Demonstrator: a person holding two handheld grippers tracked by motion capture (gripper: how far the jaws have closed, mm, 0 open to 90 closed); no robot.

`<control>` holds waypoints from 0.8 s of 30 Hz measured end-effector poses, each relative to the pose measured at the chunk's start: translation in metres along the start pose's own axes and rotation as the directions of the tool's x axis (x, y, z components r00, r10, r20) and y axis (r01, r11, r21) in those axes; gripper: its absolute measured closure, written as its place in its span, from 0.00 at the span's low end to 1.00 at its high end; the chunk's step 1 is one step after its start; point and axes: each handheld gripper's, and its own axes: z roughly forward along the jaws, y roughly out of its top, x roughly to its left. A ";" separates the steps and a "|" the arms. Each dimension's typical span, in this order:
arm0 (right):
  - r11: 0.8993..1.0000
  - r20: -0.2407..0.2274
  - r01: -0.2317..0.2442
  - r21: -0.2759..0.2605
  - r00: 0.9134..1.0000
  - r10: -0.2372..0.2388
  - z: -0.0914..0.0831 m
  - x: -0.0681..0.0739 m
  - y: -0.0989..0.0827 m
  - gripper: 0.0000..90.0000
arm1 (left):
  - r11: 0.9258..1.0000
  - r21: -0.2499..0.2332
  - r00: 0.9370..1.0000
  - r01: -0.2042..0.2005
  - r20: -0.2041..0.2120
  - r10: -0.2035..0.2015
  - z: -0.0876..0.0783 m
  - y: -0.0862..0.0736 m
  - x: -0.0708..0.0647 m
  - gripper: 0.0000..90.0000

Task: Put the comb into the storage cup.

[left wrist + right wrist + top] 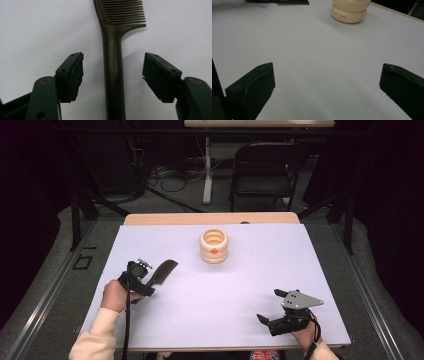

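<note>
My left tongs sit at the near left of the counter, over the handle of a dark comb. Looking along them in the left gripper view, the two jaws stand apart with the comb's handle running straight up the middle between them; there is a clear strip of white on either side, so neither pad is pressing on it. The left tongs are partly open around the handle and have hold of nothing. The comb lies flat on the white sheet, its teeth end pointing away from me and toward the middle of the counter, its handle end under my left hand.

My right tongs rest at the near right of the counter, well apart from the comb, pointing left across the sheet. In the right gripper view their jaws are spread wide with bare white counter between them; the right tongs grip nothing.

A cream ridged jar stands upright toward the far middle of the counter, apart from both tongs. In the right gripper view the jar shows at the top, with the comb off to its left
</note>
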 end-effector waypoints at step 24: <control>1.000 -0.004 0.001 0.005 1.000 -0.001 0.000 0.000 0.000 0.00 | 0.997 0.070 0.999 0.018 0.034 -0.020 0.009 0.011 0.006 0.73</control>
